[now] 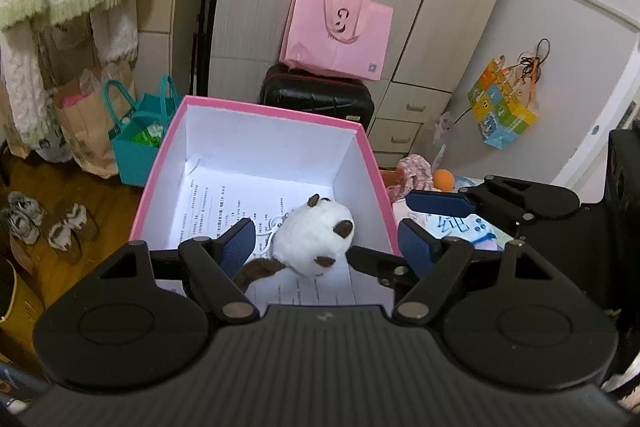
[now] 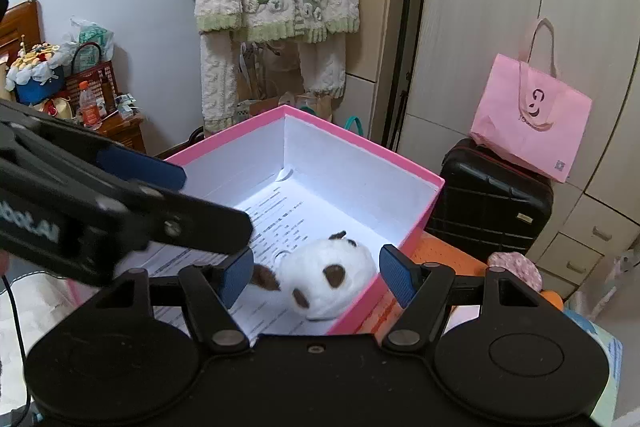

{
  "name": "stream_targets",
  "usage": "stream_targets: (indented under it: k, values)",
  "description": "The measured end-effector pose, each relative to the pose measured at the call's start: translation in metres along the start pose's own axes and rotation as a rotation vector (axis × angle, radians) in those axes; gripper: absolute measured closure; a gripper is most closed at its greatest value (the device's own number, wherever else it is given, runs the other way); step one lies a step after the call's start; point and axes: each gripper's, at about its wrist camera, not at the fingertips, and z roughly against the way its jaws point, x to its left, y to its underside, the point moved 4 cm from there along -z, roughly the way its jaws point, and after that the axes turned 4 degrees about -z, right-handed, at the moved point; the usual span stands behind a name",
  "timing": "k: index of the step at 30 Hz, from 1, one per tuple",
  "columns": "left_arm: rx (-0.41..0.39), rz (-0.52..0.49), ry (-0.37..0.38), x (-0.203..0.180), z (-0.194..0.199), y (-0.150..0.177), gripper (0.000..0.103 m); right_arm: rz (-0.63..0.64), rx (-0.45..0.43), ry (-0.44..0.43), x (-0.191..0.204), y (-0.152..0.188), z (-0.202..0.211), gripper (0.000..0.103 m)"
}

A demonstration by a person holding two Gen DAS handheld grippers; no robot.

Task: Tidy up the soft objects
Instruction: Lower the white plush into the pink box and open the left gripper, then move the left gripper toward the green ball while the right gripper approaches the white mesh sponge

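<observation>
Left gripper (image 1: 326,247): jaws apart, nothing clamped. The plush (image 1: 314,241) lies between and just beyond its blue pads, on the floor of the box (image 1: 362,151), apart from both pads as far as can be seen. The plush is white with dark brown patches; its near underside is cut off by the gripper body, and a brown tail-like part runs under the left pad. A white keyring loop sits at its left, partly masked by that pad.

Right gripper (image 2: 318,275): jaws apart, nothing clamped. From this side the plush rests ahead of and between the pads, close against the box's right wall. The right pad stands outside that wall, the left pad over the box interior.

The box is pink outside and white inside, and is lined with printed sheets (image 1: 208,203); the print is too small to read. Its near wall is hidden by the gripper bodies in both views.

In the right wrist view, the left gripper crosses the left foreground, blurred, covering the box's left wall and part of the sheets.

Right of the box in the left wrist view, a floral cloth (image 1: 414,175) and an orange ball (image 1: 444,180) are partly hidden behind the right gripper's finger (image 1: 436,202).
</observation>
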Motion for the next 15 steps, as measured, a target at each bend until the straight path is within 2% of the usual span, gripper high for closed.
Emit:
stream_targets:
  k: [9,15]
  values:
    - [-0.04,-0.095,-0.008,-0.026,0.048,0.016,0.025,0.035,-0.024,0.024,0.012,0.01,0.052,0.029]
    - [-0.059,-0.165,0.011,-0.05,0.076,0.03,0.022,0.014,-0.056,0.007,0.001,0.026,0.097,0.028]
